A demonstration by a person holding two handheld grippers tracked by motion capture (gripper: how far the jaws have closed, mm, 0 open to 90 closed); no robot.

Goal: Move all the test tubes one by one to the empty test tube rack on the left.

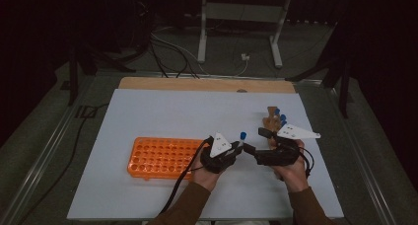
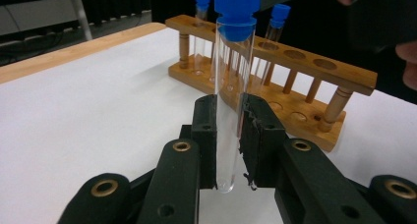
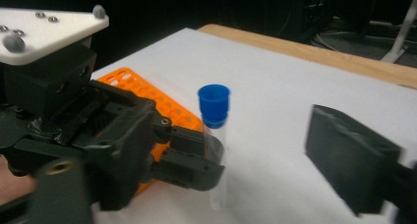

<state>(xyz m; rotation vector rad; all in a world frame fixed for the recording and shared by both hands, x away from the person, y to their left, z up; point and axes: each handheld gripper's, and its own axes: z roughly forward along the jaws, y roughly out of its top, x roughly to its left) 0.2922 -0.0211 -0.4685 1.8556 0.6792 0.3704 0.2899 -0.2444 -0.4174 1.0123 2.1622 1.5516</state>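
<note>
Bare white table (image 1: 162, 111) is seen beyond both tongs; an upright capped tube (image 2: 230, 101) is pinched by the left gripper (image 2: 229, 135), the right gripper (image 1: 252, 142) spread wide beside it

Setting: a laboratory-style recording room, dark around a lit work table (image 1: 148, 195). Evidence, table: white sheet over a wooden top; an orange plastic tube rack (image 1: 160, 157) with many round holes; a wooden test-tube rack (image 2: 290, 76) holding glass tubes with blue caps. Evidence, surroundings: black curtains at the back and sides, loose cables (image 1: 172, 50) across the grey floor, the metal feet of a stand (image 1: 239, 32) behind the table.
</note>
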